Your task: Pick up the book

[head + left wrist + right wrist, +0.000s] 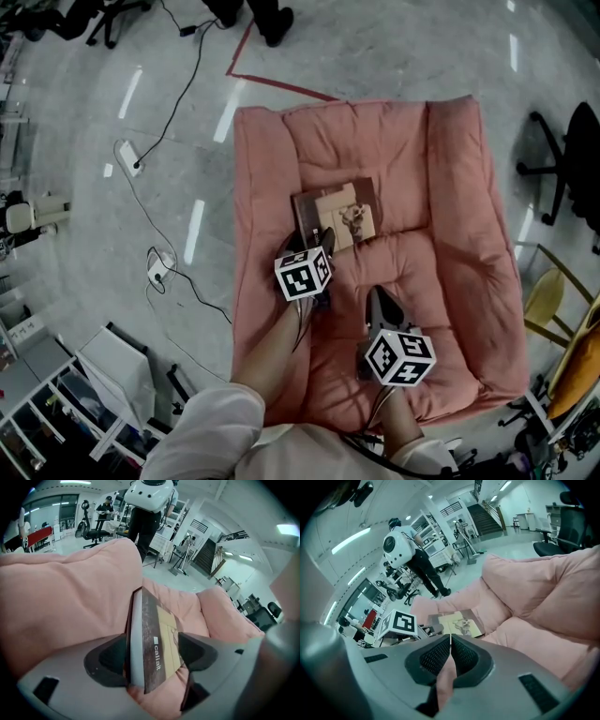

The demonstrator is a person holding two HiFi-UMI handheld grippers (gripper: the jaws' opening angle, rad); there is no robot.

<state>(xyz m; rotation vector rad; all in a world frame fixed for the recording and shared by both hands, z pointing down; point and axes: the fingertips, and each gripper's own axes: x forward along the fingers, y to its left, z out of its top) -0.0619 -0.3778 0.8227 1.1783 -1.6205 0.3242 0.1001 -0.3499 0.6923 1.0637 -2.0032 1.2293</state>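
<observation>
Straddling book (159,634) with wide jaws, left hand-held gripper (152,649), long axis pointing away, right hand-held gripper (450,644) closed.

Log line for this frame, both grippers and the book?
left gripper: open, straddling book edge | right gripper: shut, empty, over cushion | book: lying on cushion, not lifted

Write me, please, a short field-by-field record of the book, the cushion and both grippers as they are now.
book: lies cover up near the middle of the cushion
cushion: large, pink, padded, on a grey floor
left gripper: jaws open, one on each side of the book's near edge, not clamped
right gripper: jaws shut, nothing between them, over the cushion, apart from the book
task stage: book not yet lifted
</observation>
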